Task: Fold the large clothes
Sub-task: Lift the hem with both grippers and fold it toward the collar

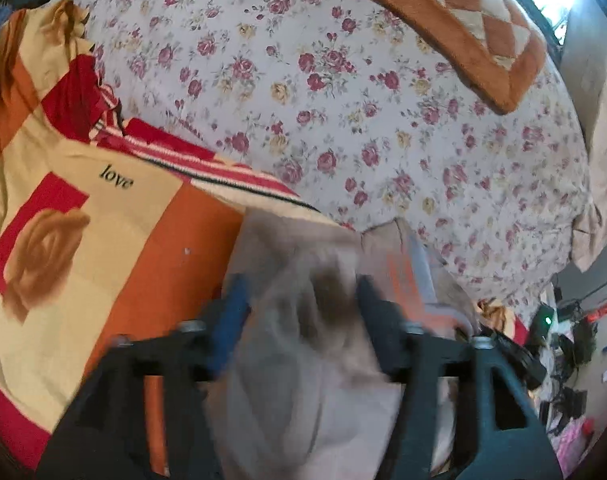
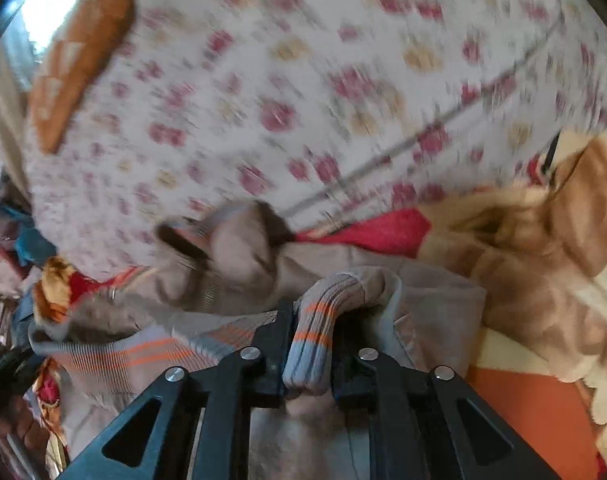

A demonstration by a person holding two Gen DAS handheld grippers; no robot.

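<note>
- Our right tongs (image 2: 309, 354) are clamped on the striped ribbed cuff (image 2: 323, 320) of the beige garment (image 2: 239, 264); so narrow a pinch may slip.
- Our left tongs (image 1: 299, 308) stand apart with blurred beige cloth between them, so we risk closing on air.
- The garment hangs bunched over the orange-and-cream quilt (image 1: 115, 216), where it could snag.
- Beyond it lies the floral bedspread (image 1: 343, 100).

Left wrist camera looks forward and down, close over the grey garment (image 1: 303, 340), across the floral bedspread (image 1: 343, 120). Right wrist camera faces likewise, closer; both share garment, bedspread and orange blanket (image 2: 79, 52).
</note>
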